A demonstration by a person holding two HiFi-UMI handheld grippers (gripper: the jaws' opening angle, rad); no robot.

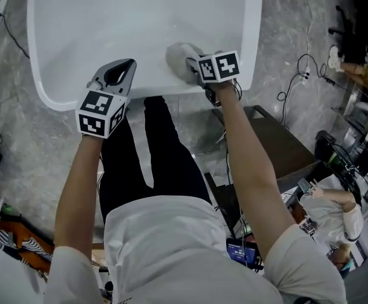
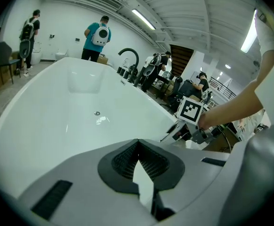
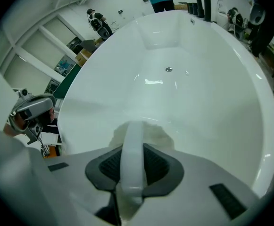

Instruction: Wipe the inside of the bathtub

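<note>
The white bathtub (image 1: 254, 24) fills the top of the head view, its near rim right in front of the person. My right gripper (image 1: 191, 63) reaches over that rim and is shut on a pale grey-white wiping pad (image 1: 178, 57). In the right gripper view the pad's white strip (image 3: 133, 149) runs between the jaws, and the fluffy pad (image 3: 151, 134) rests on the tub's inner wall (image 3: 212, 102) well short of the drain (image 3: 169, 69). My left gripper (image 1: 126, 66) hovers at the rim to the left, shut with nothing in it (image 2: 137, 146). It points along the tub (image 2: 56, 117).
A black arched faucet (image 2: 129, 55) stands on the tub's far right rim. People stand beyond the tub's far end (image 2: 96, 36). Cables (image 1: 298, 75) lie on the grey floor to the right. A dark cabinet (image 1: 279, 144) and a seated person (image 1: 336, 214) are at lower right.
</note>
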